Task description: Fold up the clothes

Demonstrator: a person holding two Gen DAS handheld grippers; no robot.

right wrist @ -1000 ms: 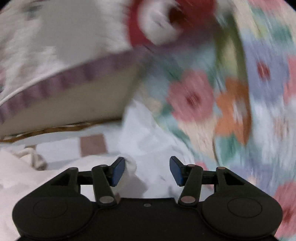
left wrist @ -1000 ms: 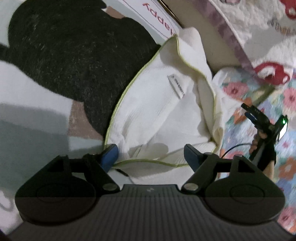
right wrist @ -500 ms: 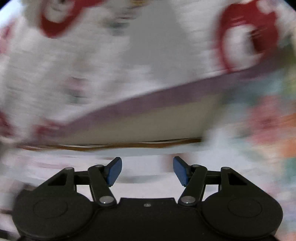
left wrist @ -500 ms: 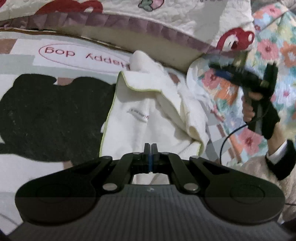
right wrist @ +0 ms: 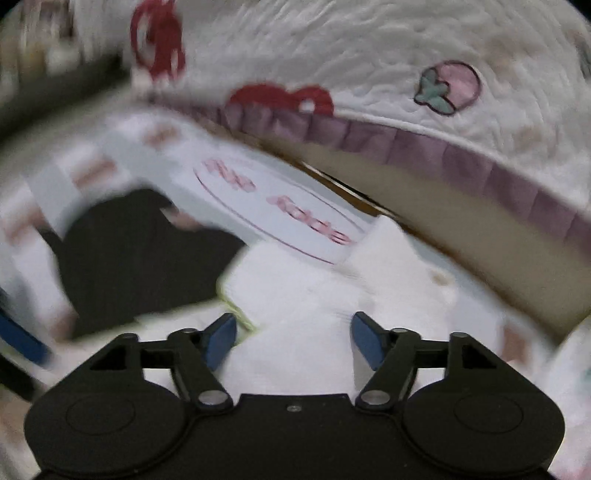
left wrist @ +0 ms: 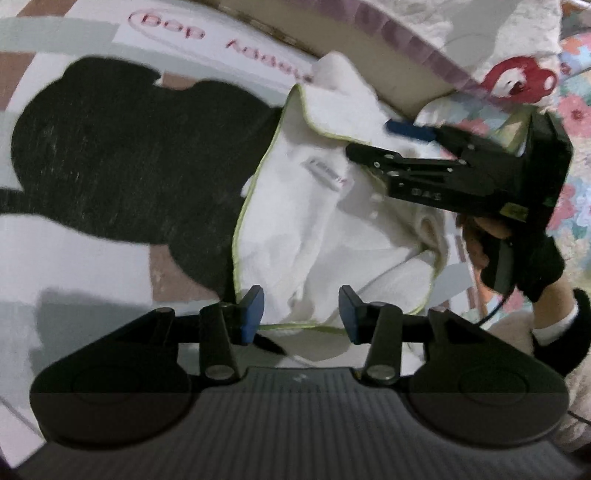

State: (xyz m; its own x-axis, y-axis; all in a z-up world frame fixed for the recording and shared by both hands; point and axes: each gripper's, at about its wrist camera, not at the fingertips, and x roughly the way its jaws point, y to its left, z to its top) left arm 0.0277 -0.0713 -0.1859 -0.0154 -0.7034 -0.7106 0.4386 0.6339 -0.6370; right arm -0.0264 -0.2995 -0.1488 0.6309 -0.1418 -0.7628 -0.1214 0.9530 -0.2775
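Now both jaws just opening, empty: left gripper (left wrist: 301, 314) half-spread, right gripper (right wrist: 293, 341) wide, over white garment (left wrist: 314, 229).

Towel (left wrist: 317, 236): it lies crumpled on the blanket (left wrist: 110, 155), straight ahead of you.
Quilted cover (left wrist: 480, 33): its edge runs behind the towel, at the far side.
Left gripper (left wrist: 301, 314): yours hangs over the towel's near hem.
Right gripper (left wrist: 391, 136): yours reaches in from the right above the towel's far part.
Flowered cloth (left wrist: 572, 110): it lies at the far right.
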